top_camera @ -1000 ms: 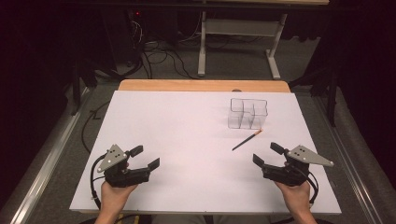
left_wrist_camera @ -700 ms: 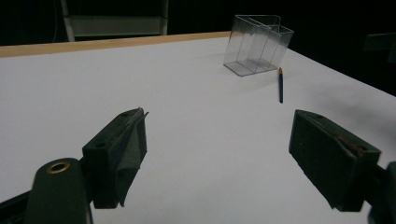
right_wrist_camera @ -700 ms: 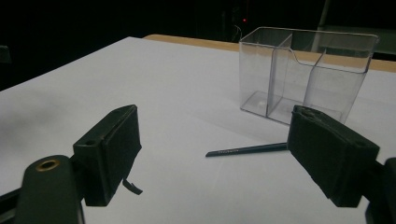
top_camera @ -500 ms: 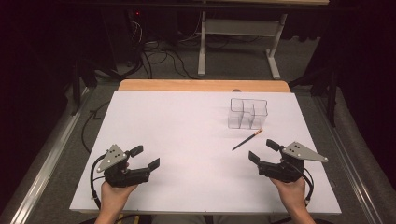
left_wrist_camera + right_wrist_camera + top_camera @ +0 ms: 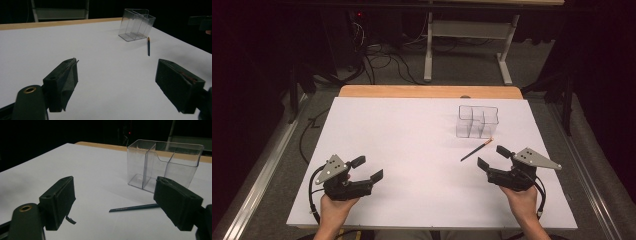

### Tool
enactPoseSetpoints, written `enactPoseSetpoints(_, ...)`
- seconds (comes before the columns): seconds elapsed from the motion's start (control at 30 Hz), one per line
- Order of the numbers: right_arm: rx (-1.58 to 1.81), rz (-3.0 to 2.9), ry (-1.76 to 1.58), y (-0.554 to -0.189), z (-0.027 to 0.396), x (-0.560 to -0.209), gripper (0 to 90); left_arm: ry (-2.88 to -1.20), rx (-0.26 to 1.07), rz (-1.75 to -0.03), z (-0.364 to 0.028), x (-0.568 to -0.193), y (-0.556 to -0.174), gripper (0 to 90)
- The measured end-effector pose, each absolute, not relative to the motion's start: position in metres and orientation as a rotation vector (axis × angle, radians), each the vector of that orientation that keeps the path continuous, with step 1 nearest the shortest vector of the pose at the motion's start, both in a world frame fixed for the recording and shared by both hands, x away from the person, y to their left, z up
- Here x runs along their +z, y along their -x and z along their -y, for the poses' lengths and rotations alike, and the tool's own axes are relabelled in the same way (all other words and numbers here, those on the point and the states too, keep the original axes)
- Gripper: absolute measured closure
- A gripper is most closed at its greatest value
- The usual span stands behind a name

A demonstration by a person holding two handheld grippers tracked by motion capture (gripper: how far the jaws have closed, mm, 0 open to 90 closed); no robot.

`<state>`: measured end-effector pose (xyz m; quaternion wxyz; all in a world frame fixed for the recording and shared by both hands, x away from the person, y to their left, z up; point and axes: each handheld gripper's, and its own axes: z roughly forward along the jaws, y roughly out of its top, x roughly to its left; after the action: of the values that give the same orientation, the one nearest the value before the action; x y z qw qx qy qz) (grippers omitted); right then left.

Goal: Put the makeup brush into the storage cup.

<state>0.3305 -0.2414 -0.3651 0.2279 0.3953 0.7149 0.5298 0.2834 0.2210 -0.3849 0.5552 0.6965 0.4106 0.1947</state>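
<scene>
Nearest, at the bottom edge of the high view: 2 hands gripping 2 tools, left gripper (image 5: 366,168) at the near-left of the white surface (image 5: 412,145), right gripper (image 5: 492,157) at the near-right. Fingers (image 5: 62,82) of the left gripper spread wide, holding nothing, bare white sheet between them, aimed toward the far right. Fingers (image 5: 58,201) of the right gripper likewise spread wide and empty, hovering low over the surface, pointed up and left toward the pencil. A little farther on, just beyond the right gripper's tips and not touching them: dark pencil (image 5: 476,150), lying flat and slanted, its lighter end (image 5: 490,141) toward the far right; in the right gripper view seen lying across the gap between the 2 fingers (image 5: 133,207), still ahead of them. Just behind the pencil's far end, close but apart as far as can be told: clear plastic organizer (image 5: 477,121), upright, split into compartments, all empty. Seen also in the left gripper view, organizer (image 5: 136,24) and pencil (image 5: 148,46) far off to the right. Farthest: bare wooden edge (image 5: 430,91) of the surface past the white sheet, then dark floor with cables (image 5: 382,65) and a metal frame (image 5: 467,37).
</scene>
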Motion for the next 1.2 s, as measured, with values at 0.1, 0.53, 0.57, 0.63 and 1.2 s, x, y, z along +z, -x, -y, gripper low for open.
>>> enactPoseSetpoints(0.1, 1.46, -1.964, -1.095, -0.333, 0.241, -0.364, 18.8, -1.643, 0.458, -0.97, -0.221, -0.385, -0.283, 18.5)
enactPoseSetpoints(0.53, 1.45, -1.959, -1.092, -0.342, 0.237, -0.359, 18.8, -1.643, 0.458, -0.97, -0.221, -0.385, -0.283, 18.4)
enactPoseSetpoints(0.57, 1.448, -1.958, -1.089, -0.343, 0.236, -0.359, 18.9, -1.644, 0.458, -0.97, -0.221, -0.385, -0.283, 18.3)
enactPoseSetpoints(0.63, 1.444, -1.958, -1.095, -0.344, 0.235, -0.358, 18.9, -1.645, 0.458, -0.97, -0.221, -0.385, -0.283, 18.3)
enactPoseSetpoints(1.2, 1.444, -1.939, -1.098, -0.359, 0.229, -0.347, 18.9, -1.649, 0.455, -0.966, -0.22, -0.385, -0.283, 18.3)
